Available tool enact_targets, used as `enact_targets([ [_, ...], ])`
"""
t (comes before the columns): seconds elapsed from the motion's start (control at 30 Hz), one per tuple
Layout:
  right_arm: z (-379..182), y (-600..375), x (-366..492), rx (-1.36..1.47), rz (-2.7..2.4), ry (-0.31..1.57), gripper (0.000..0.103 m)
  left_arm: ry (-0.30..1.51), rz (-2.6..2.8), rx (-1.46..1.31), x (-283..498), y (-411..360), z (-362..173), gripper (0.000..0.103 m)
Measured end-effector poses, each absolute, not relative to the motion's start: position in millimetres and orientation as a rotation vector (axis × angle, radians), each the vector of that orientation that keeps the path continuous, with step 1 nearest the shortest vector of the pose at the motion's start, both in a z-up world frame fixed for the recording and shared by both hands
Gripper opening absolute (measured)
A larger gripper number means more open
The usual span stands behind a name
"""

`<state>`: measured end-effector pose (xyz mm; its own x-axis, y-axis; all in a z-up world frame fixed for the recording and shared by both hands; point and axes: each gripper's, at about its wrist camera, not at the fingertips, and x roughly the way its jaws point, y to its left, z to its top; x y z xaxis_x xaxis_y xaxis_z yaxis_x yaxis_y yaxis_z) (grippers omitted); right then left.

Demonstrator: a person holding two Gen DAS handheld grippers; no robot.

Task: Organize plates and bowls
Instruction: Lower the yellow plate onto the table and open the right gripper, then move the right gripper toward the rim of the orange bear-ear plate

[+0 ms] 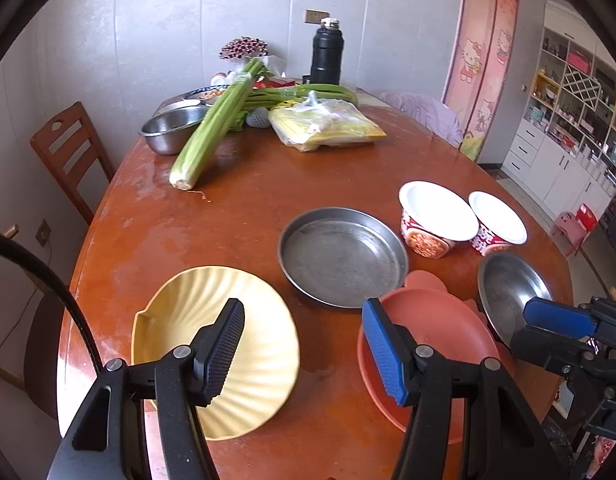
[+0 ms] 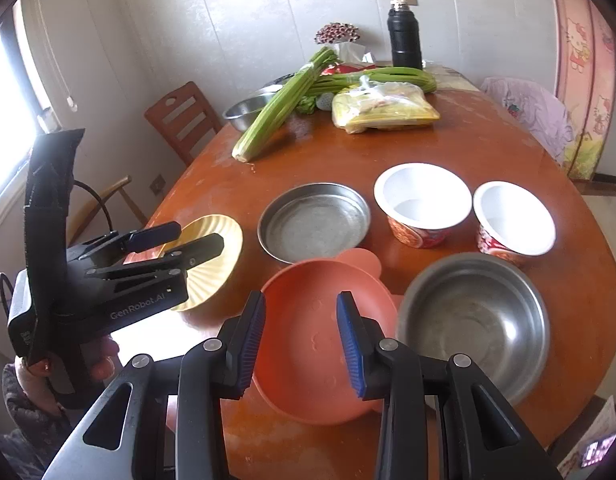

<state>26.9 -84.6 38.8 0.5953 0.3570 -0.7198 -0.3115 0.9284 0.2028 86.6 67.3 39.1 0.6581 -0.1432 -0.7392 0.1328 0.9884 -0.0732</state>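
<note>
While my left fingers hung open and empty above the bench, the yellow fluted plate lay empty farthest left. Next came the empty flat steel pan, then the empty pink dish beneath my right fingers, parted around nothing. Rightward sat the empty steel bowl, with two empty white-lined cups behind it.

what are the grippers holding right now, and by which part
Nothing. The left gripper hangs open above the table between the yellow plate and the pink plate; the right gripper hangs empty over the pink plate.
</note>
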Motion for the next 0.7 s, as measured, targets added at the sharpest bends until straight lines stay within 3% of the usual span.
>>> enact_targets([
  [0.7, 5.2, -132.8, -24.5, 0.167, 0.295, 0.921, 0.044, 0.92, -0.222, 0.053, 85.1, 25.8, 0.8, 0.061],
])
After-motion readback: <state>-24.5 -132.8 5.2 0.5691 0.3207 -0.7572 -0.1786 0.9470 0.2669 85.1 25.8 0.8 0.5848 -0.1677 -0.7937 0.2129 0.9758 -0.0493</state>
